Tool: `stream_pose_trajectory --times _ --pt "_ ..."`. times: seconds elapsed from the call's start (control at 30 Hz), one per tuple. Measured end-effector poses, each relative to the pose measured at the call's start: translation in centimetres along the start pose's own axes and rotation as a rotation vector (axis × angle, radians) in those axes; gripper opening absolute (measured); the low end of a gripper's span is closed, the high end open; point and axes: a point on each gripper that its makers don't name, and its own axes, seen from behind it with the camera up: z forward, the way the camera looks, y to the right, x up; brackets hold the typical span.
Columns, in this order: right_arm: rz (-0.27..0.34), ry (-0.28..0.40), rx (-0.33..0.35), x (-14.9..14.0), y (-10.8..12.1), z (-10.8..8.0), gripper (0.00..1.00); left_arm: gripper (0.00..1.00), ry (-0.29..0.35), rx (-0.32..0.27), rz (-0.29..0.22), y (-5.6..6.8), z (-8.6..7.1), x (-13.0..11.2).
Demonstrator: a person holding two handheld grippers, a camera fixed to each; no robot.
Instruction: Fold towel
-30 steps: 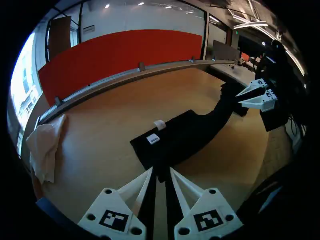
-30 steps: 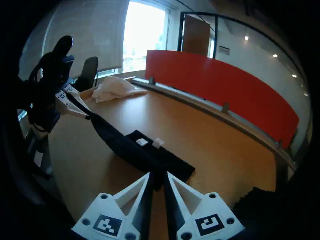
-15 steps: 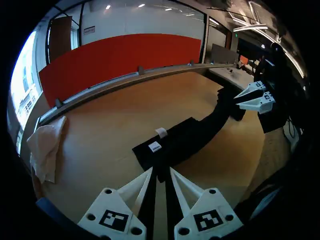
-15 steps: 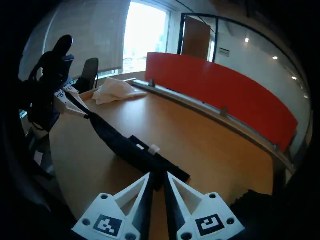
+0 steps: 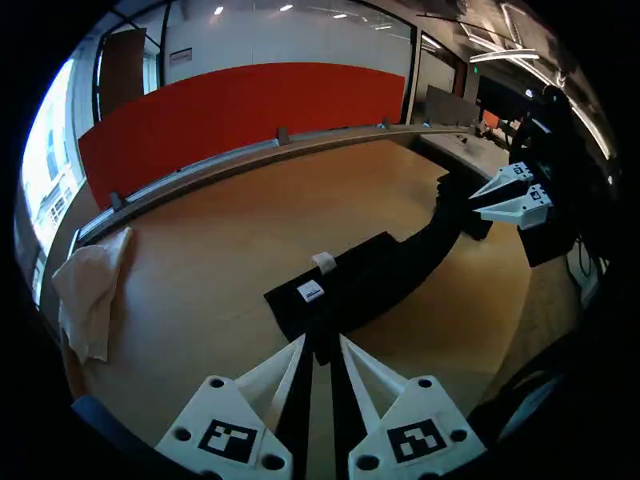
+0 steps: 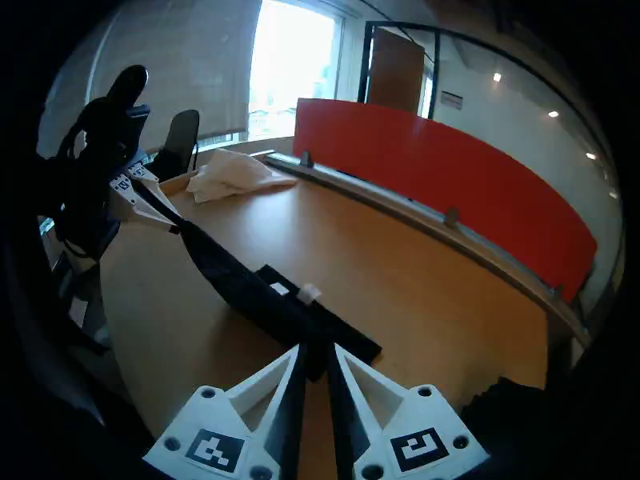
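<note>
A black towel (image 5: pixel 376 272) with two white tags hangs stretched between both grippers, its lower part resting on the wooden table (image 5: pixel 240 232). My left gripper (image 5: pixel 322 356) is shut on one end of it. In the right gripper view the same black towel (image 6: pixel 256 292) runs from my right gripper (image 6: pixel 314 364), shut on its near end, to the left gripper (image 6: pixel 164 220) at the far left. The right gripper (image 5: pixel 478 204) appears at the right of the left gripper view, pinching the far end.
A crumpled cream cloth (image 5: pixel 88 292) lies at the table's left edge, also seen as cream cloth (image 6: pixel 228 176). A red partition (image 5: pixel 240 112) with a metal rail borders the table's far side. An office chair (image 6: pixel 178 140) stands beyond the table corner.
The towel's folded strip on the table has shifted slightly. Both grippers hold nearly the same positions, keeping the cloth taut.
</note>
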Motion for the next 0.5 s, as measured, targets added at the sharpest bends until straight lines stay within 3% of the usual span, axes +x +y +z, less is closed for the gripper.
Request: stream_pose_trajectory --times 0.5 --pt "0.032 -0.079 0.017 -3.1 0.6 2.9 0.17 0.14 -0.052 0.005 -0.035 -0.5 3.3 -1.5"
